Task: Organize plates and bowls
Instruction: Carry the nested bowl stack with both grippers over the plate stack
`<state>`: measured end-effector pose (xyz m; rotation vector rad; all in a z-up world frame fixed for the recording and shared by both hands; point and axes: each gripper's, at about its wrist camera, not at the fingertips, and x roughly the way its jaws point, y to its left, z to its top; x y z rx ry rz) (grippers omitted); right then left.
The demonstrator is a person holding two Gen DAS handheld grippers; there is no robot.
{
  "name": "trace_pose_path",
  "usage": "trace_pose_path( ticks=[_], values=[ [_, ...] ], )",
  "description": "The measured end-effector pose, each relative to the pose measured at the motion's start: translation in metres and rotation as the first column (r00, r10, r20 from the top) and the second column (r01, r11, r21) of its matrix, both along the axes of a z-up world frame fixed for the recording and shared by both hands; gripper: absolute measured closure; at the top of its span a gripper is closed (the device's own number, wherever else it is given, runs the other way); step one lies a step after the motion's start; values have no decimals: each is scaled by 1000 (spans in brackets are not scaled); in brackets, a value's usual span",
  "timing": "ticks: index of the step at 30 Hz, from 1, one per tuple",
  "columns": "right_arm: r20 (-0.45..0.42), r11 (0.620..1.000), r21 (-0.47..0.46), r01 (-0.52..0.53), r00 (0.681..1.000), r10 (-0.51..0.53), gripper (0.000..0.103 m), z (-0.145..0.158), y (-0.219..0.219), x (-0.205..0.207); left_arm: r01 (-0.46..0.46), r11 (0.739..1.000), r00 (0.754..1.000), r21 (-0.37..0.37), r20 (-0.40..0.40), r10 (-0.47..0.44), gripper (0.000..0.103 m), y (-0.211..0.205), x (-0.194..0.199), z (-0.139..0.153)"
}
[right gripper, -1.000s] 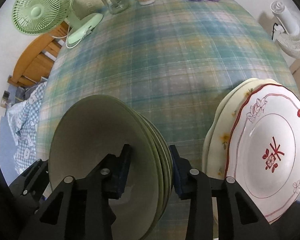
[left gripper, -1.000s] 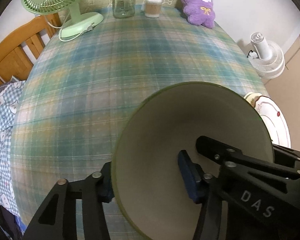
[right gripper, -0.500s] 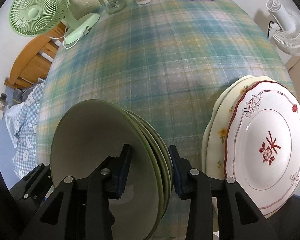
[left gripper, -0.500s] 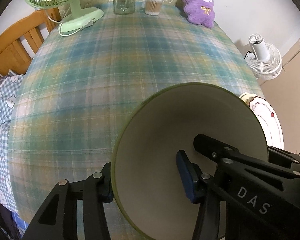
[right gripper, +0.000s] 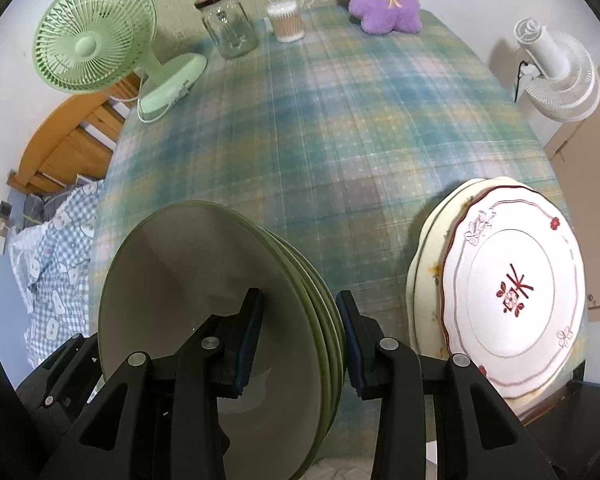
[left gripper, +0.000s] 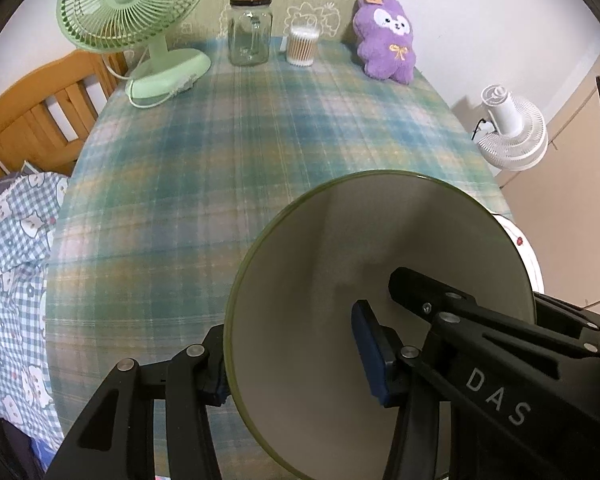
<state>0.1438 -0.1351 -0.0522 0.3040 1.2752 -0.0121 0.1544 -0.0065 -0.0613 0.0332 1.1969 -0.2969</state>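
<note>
Both tongs clamped on the same stack of green bowls (right gripper: 220, 312), one per side, stack lifted clear of the plaid tablecloth (right gripper: 340, 128).

Right gripper (right gripper: 300, 340): grasping the stack's right rim. Left pad sits inside the top bowl, right pad on the outside of the lowest one; at least three or four nested rims sandwiched between the pads. Stack fills the lower-left of this view, tilted toward the camera.

Left gripper (left gripper: 288, 356): grasping the stack's left rim. Right blue pad inside the bowl against the inner wall, left pad outside, mostly hidden behind the rim. Only the top bowl (left gripper: 380, 300) shows here. The black DAS-marked arm crossing the bowl interior is the right gripper's body.

Plates (right gripper: 512, 292): stacked on the tablecloth near its right front edge, just right of the right gripper, apart from the bowls. White red-trimmed plate on top, cream ones beneath.

Far end of table: green fan (left gripper: 140, 20), glass jar (left gripper: 250, 30), cotton swab tub (left gripper: 302, 46), purple plush (left gripper: 386, 40). White fan (left gripper: 512, 132) stands off the table, right.
</note>
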Motion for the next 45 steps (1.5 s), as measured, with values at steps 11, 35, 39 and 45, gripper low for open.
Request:
trace_pose_path(
  ticks=[11,35,39,45],
  values=[
    [48,1000,4,28,998,-28,62,20,-12,-12,14,1000,999,21,53,-15,53,-14,-8,18],
    [69,999,-18,-46,996,47,62,35,-132,-20,-70,997,995,9,70,69,53,-132,-27,27],
    [64,999,-19,-50,997,51,62,31,-151,-20,-76,997,995,9,64,75,53,-151,-26,23],
    [44,998,-20,-54,998,55,62,21,-176,-19,-82,997,996,7,42,82,53,-176,-24,14]
  ],
)
